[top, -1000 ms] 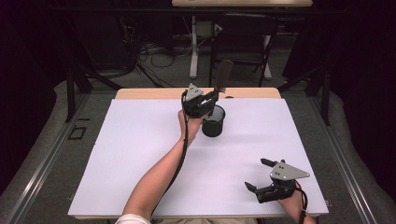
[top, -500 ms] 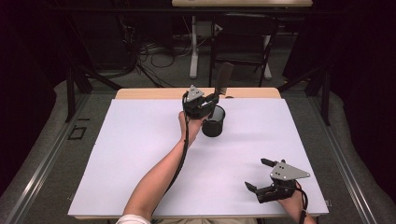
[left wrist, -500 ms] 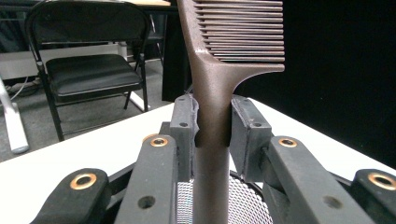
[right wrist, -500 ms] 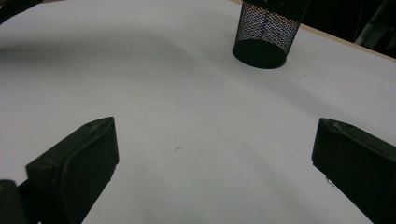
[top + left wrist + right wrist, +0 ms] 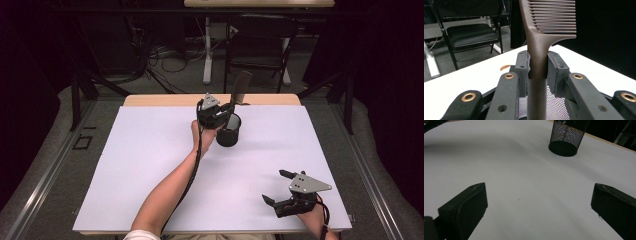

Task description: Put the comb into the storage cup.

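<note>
while the right gripper [image 5: 282, 191] rests well apart with jaws spread, the left gripper [image 5: 220, 114] clamps the comb [image 5: 537, 52] upright, handle pointing down into the mesh cup [image 5: 228, 131]

Lab: dark curtains, floor cables [image 5: 150, 55], folding chair [image 5: 260, 45].

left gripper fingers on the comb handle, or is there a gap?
Touching. The left gripper view shows both fingers of the left gripper pressed flat against the brown comb handle, no gap on either side, above the mesh cup.

mesh cup [image 5: 228, 134] at table [image 5: 140, 165] rear-centre | comb [image 5: 241, 90] above cup
</note>
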A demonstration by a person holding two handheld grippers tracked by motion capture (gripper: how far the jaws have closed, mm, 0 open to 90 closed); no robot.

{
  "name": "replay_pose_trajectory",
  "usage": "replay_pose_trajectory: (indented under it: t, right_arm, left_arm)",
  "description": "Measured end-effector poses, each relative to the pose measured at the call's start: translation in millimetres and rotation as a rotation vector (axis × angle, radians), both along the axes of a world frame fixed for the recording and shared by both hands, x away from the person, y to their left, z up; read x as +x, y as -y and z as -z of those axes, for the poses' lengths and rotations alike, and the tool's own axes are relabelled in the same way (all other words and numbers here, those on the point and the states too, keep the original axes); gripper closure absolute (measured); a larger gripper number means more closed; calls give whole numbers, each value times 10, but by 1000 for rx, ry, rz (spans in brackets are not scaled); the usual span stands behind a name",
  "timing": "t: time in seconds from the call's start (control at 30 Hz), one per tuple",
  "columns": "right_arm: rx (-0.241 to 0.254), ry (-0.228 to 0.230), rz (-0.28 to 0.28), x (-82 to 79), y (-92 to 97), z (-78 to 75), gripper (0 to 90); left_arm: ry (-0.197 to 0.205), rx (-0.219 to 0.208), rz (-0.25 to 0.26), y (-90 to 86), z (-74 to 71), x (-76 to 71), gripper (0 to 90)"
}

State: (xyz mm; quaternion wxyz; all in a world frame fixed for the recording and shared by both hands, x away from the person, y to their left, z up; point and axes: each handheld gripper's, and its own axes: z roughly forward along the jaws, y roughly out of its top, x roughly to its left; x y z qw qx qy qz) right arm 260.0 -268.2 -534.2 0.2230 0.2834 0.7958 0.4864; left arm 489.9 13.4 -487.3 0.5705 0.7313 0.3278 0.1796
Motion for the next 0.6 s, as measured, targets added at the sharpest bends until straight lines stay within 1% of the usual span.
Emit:
replay_pose_trajectory:
  t: [0.17, 0.37, 0.6]
  right_arm:
    - [0, 1, 0, -1, -1, -1, 2]
    - [0, 2, 0, -1, 0, -1, 2]
    - [0, 2, -1, 0, 0, 0, 2]
  left_arm:
    - [-9, 9, 7, 12, 22, 7, 724]
    - [-13, 26, -1, 23, 36, 5, 723]
    - [-23, 40, 1, 5, 61, 14, 723]
